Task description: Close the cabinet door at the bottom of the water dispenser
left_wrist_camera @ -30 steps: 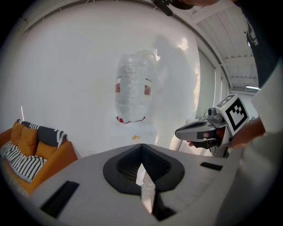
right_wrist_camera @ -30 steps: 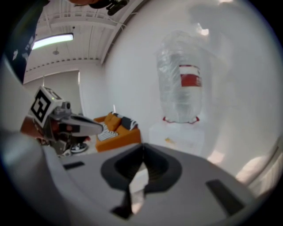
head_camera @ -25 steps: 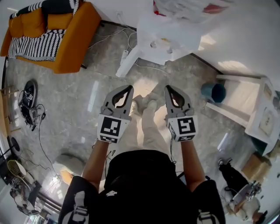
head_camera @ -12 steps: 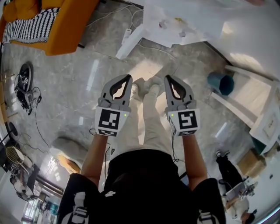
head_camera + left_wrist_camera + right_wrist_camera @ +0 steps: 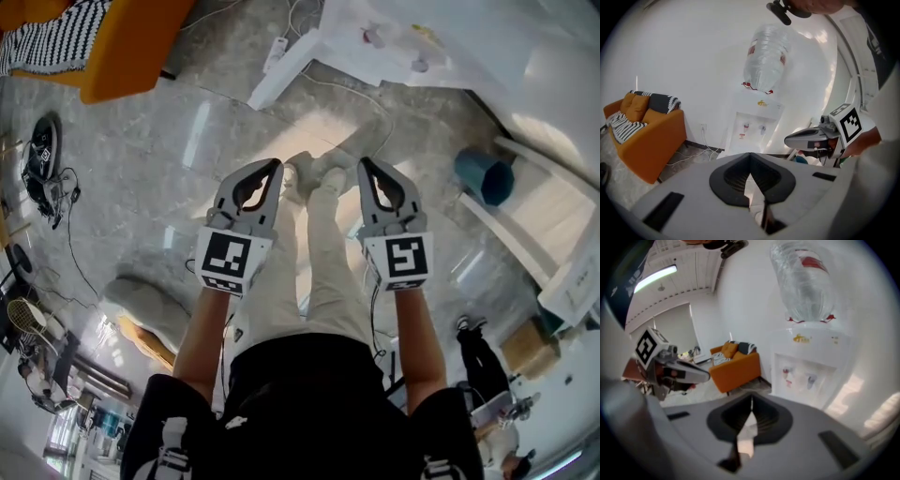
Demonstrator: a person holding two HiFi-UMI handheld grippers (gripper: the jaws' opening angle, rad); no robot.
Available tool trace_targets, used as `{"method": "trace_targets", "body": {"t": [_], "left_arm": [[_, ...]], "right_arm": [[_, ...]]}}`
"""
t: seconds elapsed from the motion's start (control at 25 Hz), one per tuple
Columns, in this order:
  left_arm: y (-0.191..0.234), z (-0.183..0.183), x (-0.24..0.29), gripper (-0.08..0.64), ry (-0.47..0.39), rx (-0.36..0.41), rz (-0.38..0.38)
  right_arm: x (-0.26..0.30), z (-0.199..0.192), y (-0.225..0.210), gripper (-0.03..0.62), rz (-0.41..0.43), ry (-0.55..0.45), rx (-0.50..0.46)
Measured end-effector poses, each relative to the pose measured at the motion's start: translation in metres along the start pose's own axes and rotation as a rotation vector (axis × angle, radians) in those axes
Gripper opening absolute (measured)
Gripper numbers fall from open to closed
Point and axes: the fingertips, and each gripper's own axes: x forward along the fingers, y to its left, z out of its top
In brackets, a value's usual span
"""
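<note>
Glossy grey floor; orange sofa at eleven o'clock, blue bin at two; white walls.

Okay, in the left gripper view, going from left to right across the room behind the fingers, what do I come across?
orange sofa → water dispenser → right gripper

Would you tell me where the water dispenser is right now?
In the head view the water dispenser stands at the top, right of centre, with the orange sofa far to its left and the blue bin lower right.
</note>
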Motion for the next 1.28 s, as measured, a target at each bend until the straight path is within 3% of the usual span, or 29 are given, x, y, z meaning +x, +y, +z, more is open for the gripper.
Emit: {"method": "trace_targets", "body": {"t": [0.16,0.56,1.08,1.28], "left_arm": [[0.005,-0.008,0.016,0.009,-0.024,-0.007,-0.039],[0.015,-0.052,0.048,0.009,0.002,-0.054,-0.047],[0.045,-0.106,0.071,0.009,0.059,-0.068,0.0],[0.062,-0.123,0.078,0.009,0.062,-0.088,0.01]], "right_arm": [[0.022,-0.019,0.003,0.035,0.016,0.03,-0.004],[0.06,-0.051,-0.006,0.035,0.035,0.07,-0.015],[0.102,-0.094,-0.033,0.035,-0.022,0.099,0.018],[0.117,-0.104,-0.027,0.035,-0.002,0.111,0.001]]}}
